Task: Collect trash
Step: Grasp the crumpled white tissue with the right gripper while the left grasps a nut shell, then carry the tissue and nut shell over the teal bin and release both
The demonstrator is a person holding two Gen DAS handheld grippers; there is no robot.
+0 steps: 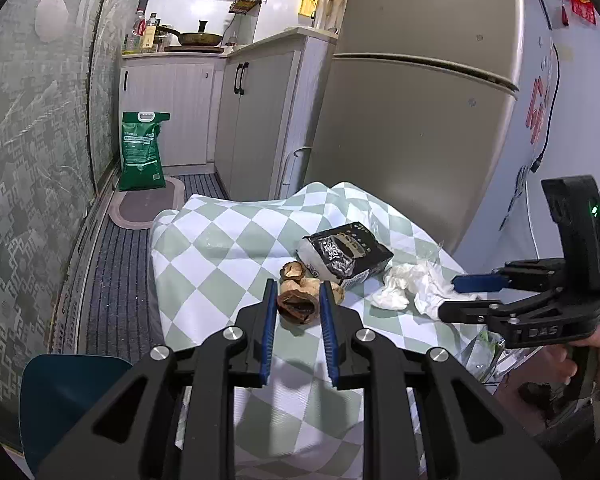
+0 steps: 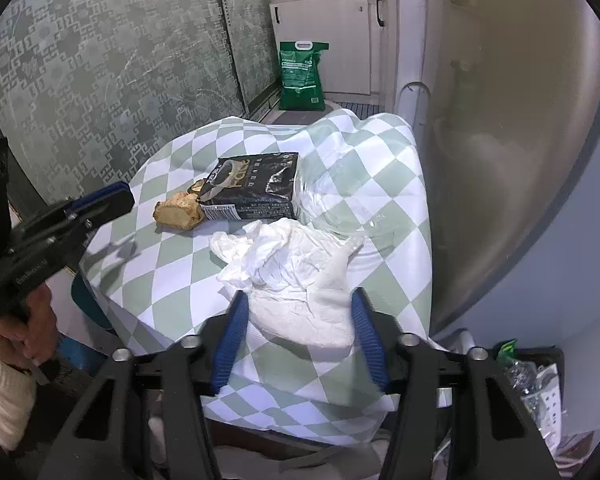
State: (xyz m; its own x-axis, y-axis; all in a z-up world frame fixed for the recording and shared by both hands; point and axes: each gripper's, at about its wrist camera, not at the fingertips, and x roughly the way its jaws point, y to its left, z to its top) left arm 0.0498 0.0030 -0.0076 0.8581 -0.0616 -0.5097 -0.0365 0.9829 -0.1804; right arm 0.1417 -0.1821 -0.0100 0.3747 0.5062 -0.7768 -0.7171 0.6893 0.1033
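Taking the black snack packet (image 1: 346, 254) as my marker on the checked tablecloth (image 1: 220, 248): just in front of it, my left gripper (image 1: 298, 292) has closed on a brown fruit peel (image 1: 296, 308), so that pickup looks made. Beside the packet, toward the fridge (image 1: 420, 100), my right gripper (image 2: 296, 312) straddles the crumpled white tissue (image 2: 296, 276), jaws apart, pads not clearly pressing. Next I'd squeeze the right, lift both, and carry them to the bin bag (image 2: 536, 376) below the table edge.

home kitchen: fridge (image 1: 412, 92), cabinets (image 1: 172, 112), frying pan (image 1: 200, 37).
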